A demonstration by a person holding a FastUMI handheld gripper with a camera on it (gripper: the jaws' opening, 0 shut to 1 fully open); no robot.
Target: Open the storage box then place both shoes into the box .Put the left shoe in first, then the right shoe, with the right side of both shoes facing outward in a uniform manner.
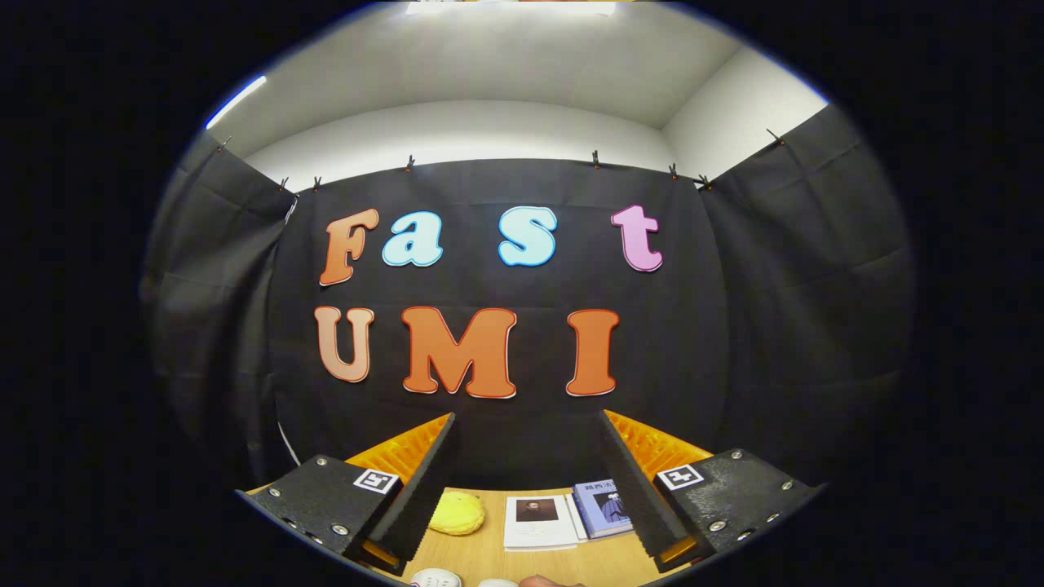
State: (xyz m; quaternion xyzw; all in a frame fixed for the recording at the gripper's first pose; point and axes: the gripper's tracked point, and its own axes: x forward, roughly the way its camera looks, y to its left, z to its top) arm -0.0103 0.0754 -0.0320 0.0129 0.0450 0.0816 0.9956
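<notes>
- Hovering high above a wooden table (489,558), gripper (526,428) aimed mostly at the booth's back wall, fingers spread wide apart with nothing between them.
- Sitting on the table beyond the fingers: a yellow plush-looking lump (457,514) near the left finger, a white booklet (538,522) in the middle, a blue book (602,507) partly tucked behind the right finger.
- Peeking in below the fingers, close to the camera: two small white rounded shapes (436,579), possibly the toes of the shoes, too cropped to call. Same for a brownish sliver (546,581) next to them, could be anything.
- No storage box spotted from this angle, so can't say where it sits or whether the lid is on. Looks like step one (opening it) not started yet.
- Biggest risk from here: dropping down nearly blind. With the camera tilted this far up, easy to clip the booklet or the plush thing, or land on the shoes before the box is even open.
- Second risk: mixing up left and right shoe, since both show as near-identical white blobs. Grabbing the wrong one first breaks the order, and the facing rule too.
- Probably worth tilting down for a proper look before committing to anything.
</notes>
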